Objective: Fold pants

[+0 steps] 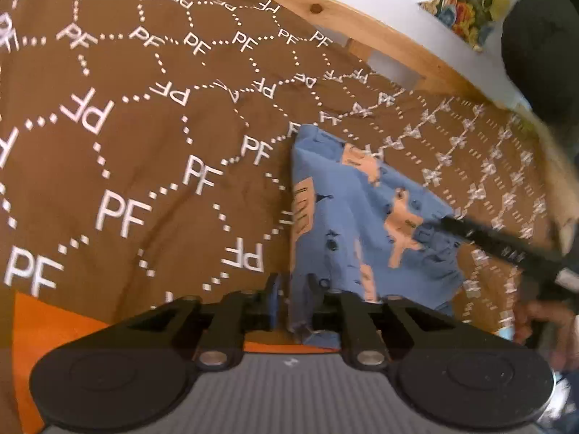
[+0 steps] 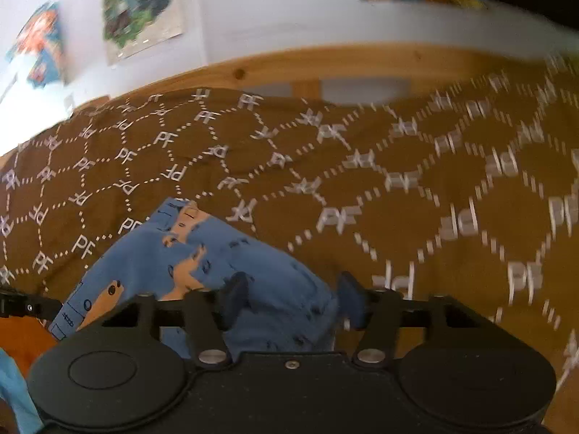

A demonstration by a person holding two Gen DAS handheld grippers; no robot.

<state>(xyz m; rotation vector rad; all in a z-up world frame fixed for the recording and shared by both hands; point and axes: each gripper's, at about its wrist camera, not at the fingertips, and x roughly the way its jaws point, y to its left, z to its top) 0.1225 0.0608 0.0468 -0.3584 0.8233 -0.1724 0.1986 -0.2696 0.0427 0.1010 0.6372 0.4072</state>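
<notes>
Small blue pants [image 1: 362, 217] with tan animal prints lie bunched on a brown bedspread [image 1: 144, 126]. My left gripper [image 1: 295, 293] stands over their near edge, its jaws a narrow gap apart, with a strip of the blue cloth between them and the pads not visibly pressing. In the right wrist view the pants [image 2: 163, 264] spread away to the left. My right gripper [image 2: 293, 293] is open wide, its two fingers astride the pants' near end. The right gripper also shows as a black bar [image 1: 488, 242] at the pants' right edge, held by a hand [image 1: 542, 318].
The bedspread [image 2: 398, 199] with white "PF" lettering covers the bed. A wooden bed rail [image 1: 362, 25] and a white wall with posters [image 2: 141, 7] lie beyond. An orange cloth [image 1: 47, 329] lies near left, a light blue cloth [image 2: 14, 390] beside it, a patterned cushion [image 1: 470, 3] far right.
</notes>
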